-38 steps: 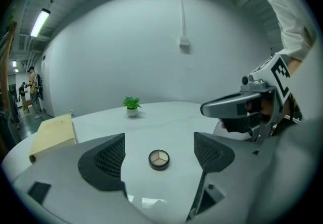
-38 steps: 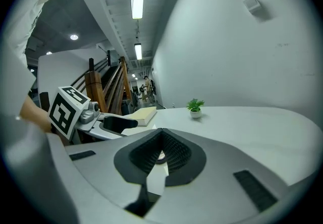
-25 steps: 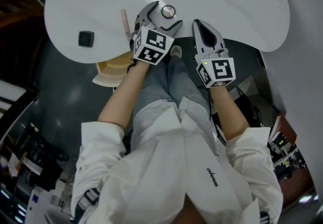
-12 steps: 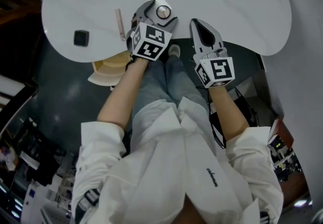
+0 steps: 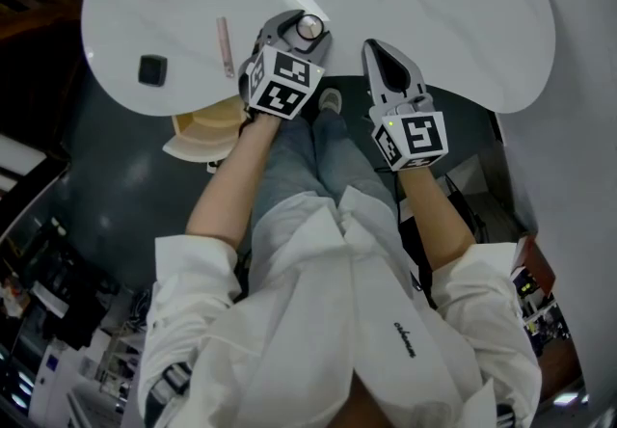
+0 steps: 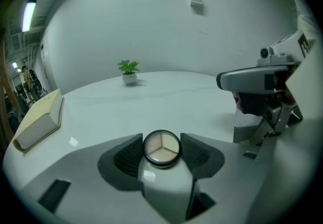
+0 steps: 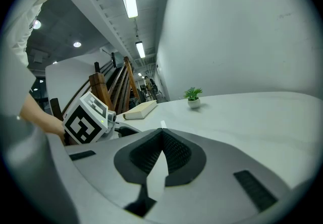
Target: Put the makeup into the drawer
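Over the white table [image 5: 434,12], head view: my two grippers, left gripper [image 5: 300,24] and right gripper [image 5: 380,48], one pink stick [image 5: 224,45], one black case [image 5: 151,69], one open drawer [image 5: 207,125] below the edge. Left gripper view: jaws just closing, pads now clamping the one round compact [image 6: 162,148] near the table's edge. Right gripper view: jaws pinched together, empty.

Black-rimmed compact [image 6: 161,148] of three beige wedges; white table [image 5: 434,12]; pale pink stick [image 5: 224,45]
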